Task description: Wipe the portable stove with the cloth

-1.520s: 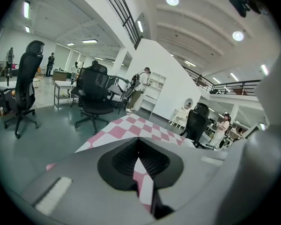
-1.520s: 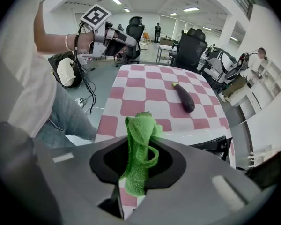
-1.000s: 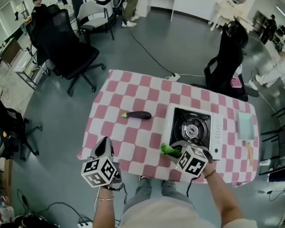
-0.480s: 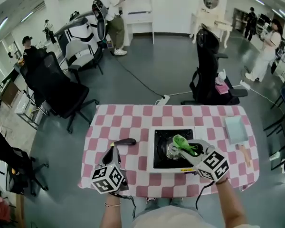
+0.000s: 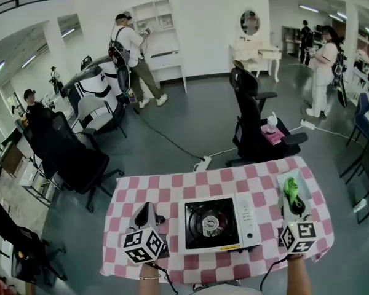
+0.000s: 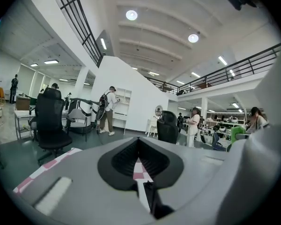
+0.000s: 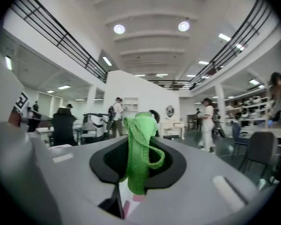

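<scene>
The portable stove (image 5: 212, 224), white with a black burner well, sits in the middle of the pink-checked table (image 5: 172, 186). My right gripper (image 5: 293, 206) is off to the stove's right, near the table's right end. It is shut on the green cloth (image 5: 291, 189), which stands up out of the jaws (image 7: 139, 146). In the right gripper view, my right gripper (image 7: 137, 170) points out at the room, not at the stove. My left gripper (image 5: 146, 210) hovers left of the stove, shut and holding nothing (image 6: 139, 165).
A dark eggplant (image 5: 158, 219) shows partly beside the left gripper. A pale tray (image 5: 303, 186) lies under the cloth at the table's right end. Black office chairs (image 5: 255, 125) stand behind the table, a cable crosses the floor, and people stand further off.
My right gripper has carried the green cloth off the stove's burner to the table's right end. The head view has tilted up toward the room. The left gripper has stayed put.
</scene>
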The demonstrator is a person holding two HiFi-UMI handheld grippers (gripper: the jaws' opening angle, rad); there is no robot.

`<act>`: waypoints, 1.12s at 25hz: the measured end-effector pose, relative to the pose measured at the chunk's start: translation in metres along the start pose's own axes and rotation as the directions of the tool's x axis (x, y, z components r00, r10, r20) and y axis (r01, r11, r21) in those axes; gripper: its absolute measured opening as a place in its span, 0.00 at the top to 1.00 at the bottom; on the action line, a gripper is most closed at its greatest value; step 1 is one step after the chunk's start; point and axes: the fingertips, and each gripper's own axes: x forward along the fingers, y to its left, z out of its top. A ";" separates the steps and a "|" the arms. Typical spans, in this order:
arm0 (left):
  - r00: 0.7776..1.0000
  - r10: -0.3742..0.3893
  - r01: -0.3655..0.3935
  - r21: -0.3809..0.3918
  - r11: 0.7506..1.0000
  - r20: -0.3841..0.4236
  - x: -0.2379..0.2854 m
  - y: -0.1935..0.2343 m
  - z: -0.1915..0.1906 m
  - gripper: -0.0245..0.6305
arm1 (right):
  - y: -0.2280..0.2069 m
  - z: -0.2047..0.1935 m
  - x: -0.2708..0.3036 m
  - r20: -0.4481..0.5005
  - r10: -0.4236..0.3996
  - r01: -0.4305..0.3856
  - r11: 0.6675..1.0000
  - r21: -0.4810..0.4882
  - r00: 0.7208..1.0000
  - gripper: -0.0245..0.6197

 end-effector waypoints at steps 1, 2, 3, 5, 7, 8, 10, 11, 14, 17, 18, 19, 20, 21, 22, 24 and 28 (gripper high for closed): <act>1.000 -0.003 0.003 0.005 1.000 0.005 0.002 -0.004 0.001 0.96 | -0.017 -0.003 -0.007 0.004 -0.073 0.073 0.997 0.008 0.997 0.84; 1.000 -0.005 0.005 0.009 1.000 0.007 0.004 -0.007 0.000 0.96 | -0.029 -0.007 -0.013 0.006 -0.128 0.128 0.992 0.014 0.992 0.84; 1.000 -0.006 0.006 0.011 1.000 0.005 0.005 -0.009 -0.001 0.96 | -0.039 -0.010 -0.019 0.006 -0.166 0.166 0.986 0.020 0.986 0.84; 1.000 -0.006 0.006 0.011 1.000 -0.002 0.006 -0.010 -0.005 0.96 | -0.049 -0.017 -0.027 0.003 -0.202 0.202 0.979 0.034 0.979 0.84; 1.000 -0.004 0.004 0.011 1.000 -0.008 0.006 -0.011 -0.009 0.96 | -0.053 -0.025 -0.030 -0.007 -0.213 0.213 0.976 0.047 0.977 0.84; 1.000 -0.004 0.004 0.011 1.000 -0.010 0.006 -0.011 -0.011 0.96 | -0.054 -0.027 -0.031 -0.012 -0.216 0.217 0.975 0.052 0.976 0.84; 1.000 -0.006 0.006 0.012 1.000 -0.012 0.006 -0.010 -0.013 0.96 | -0.054 -0.030 -0.031 -0.017 -0.225 0.226 0.972 0.060 0.974 0.84; 1.000 -0.007 0.007 0.012 1.000 -0.011 0.005 -0.009 -0.013 0.96 | -0.054 -0.030 -0.031 -0.018 -0.231 0.232 0.971 0.060 0.973 0.84; 1.000 -0.008 0.008 0.008 1.000 -0.009 0.003 -0.005 -0.012 0.96 | -0.048 -0.028 -0.032 -0.027 -0.245 0.246 0.968 0.037 0.969 0.85; 1.000 -0.011 0.011 0.001 1.000 -0.009 0.000 -0.001 -0.012 0.96 | -0.041 -0.027 -0.034 -0.029 -0.245 0.246 0.968 0.049 0.969 0.84; 1.000 -0.012 0.012 -0.002 1.000 -0.009 -0.001 0.000 -0.012 0.96 | -0.039 -0.027 -0.035 -0.027 -0.244 0.245 0.967 0.062 0.969 0.84; 1.000 -0.013 0.013 -0.006 1.000 -0.008 -0.002 0.001 -0.013 0.96 | -0.038 -0.027 -0.036 -0.027 -0.245 0.246 0.967 0.069 0.969 0.84; 1.000 -0.014 0.014 -0.009 1.000 -0.008 -0.004 0.002 -0.013 0.96 | -0.036 -0.027 -0.037 -0.029 -0.247 0.249 0.966 0.067 0.969 0.84; 1.000 -0.015 0.015 -0.011 1.000 -0.009 -0.005 0.003 -0.014 0.96 | -0.034 -0.027 -0.038 -0.030 -0.250 0.251 0.966 0.061 0.968 0.84; 1.000 -0.016 0.016 -0.014 1.000 -0.011 -0.006 0.004 -0.015 0.96 | -0.031 -0.027 -0.039 -0.032 -0.252 0.254 0.966 0.053 0.967 0.84; 1.000 -0.019 0.019 -0.020 1.000 -0.016 -0.008 0.007 -0.018 0.96 | -0.027 -0.026 -0.041 -0.034 -0.256 0.258 0.965 0.044 0.966 0.84; 0.999 -0.024 0.023 -0.040 0.999 -0.029 -0.011 0.015 -0.025 0.96 | -0.019 -0.025 -0.046 -0.035 -0.253 0.254 0.966 0.047 0.967 0.84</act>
